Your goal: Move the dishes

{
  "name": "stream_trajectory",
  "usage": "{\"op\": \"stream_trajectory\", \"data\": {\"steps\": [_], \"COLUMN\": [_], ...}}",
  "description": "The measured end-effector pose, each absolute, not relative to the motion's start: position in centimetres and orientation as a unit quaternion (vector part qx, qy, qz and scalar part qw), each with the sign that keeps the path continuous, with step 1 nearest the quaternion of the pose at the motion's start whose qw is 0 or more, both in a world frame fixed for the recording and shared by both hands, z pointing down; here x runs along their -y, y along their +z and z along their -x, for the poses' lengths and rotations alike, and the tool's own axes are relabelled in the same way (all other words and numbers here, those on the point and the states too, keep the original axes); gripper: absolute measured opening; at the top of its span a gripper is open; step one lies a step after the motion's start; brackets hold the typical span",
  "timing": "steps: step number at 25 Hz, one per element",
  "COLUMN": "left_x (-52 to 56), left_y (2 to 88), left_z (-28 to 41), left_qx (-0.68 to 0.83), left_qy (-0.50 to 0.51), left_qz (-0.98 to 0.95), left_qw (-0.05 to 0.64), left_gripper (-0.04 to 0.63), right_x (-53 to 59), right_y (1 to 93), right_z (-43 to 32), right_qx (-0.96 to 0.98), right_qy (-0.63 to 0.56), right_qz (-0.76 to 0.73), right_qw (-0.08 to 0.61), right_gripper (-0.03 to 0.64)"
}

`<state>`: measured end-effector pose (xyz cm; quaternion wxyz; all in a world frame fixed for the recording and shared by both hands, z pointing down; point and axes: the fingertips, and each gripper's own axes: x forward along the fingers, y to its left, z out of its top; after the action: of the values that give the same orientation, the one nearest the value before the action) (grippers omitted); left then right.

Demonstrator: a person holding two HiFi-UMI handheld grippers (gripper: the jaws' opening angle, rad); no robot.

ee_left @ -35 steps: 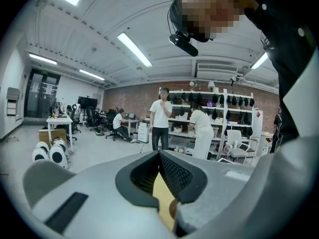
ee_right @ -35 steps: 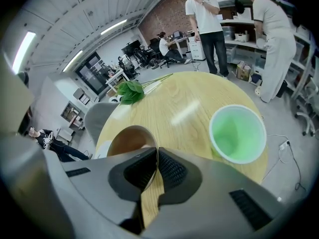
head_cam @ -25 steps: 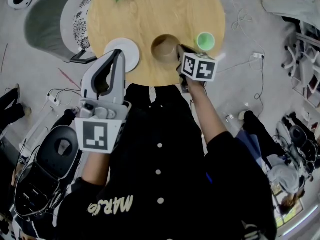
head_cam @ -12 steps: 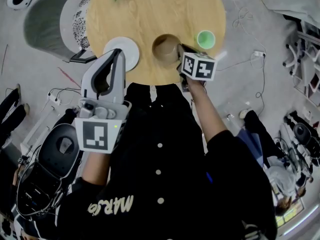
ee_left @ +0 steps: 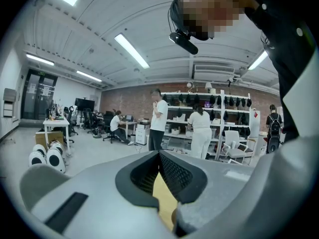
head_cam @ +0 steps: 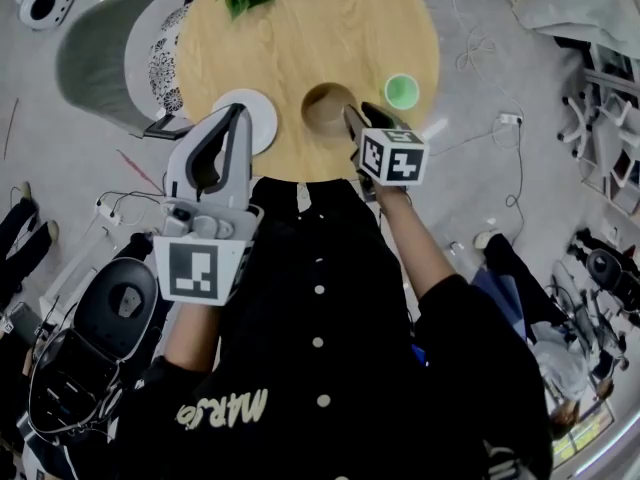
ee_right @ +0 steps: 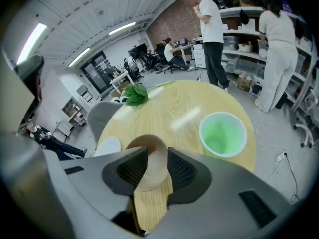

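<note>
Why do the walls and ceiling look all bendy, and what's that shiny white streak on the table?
Left gripper view: the wide-angle lens bows the straight ceiling lights into curves and darkens the corners. Right gripper view: same bending; the streak on the table is glare, probably a ceiling light reflecting off the wood. Head view: evenly lit and sharp, though things bulge toward the edges.

Through the feeds I saw bright, even light from long white ceiling tube lamps [ee_left: 132, 51], a pale glare streak on the round light-wood table [ee_right: 189, 116], and strong bowing with dark corners in both gripper views.
</note>
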<state>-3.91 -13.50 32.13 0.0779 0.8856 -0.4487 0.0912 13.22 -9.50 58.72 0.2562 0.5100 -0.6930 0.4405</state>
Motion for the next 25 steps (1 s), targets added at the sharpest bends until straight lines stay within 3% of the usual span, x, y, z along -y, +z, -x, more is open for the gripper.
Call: {"op": "stream_trajectory", "data": {"steps": [10, 25], "left_x": [15.2, 12.4], "left_y": [27.1, 19.3], "left_z": [1.2, 4.0], "left_qx": [0.476, 0.507], "left_qy": [0.035, -0.006], "left_qz": [-0.878, -0.861], "left_qw": [0.048, -0.043], "left_gripper": [0.003, 0.003], "right_x": [14.6, 10.0], "right_y": [40.0, 22.2], "right_z": [-19.9, -28.3], "right_qx": [0.798, 0.778], "right_qy": [0.256, 0.007], "right_qz": [-0.544, -0.627], "right_qw": [0.036, -0.030], "right_gripper": [-0.002, -0.003]}}
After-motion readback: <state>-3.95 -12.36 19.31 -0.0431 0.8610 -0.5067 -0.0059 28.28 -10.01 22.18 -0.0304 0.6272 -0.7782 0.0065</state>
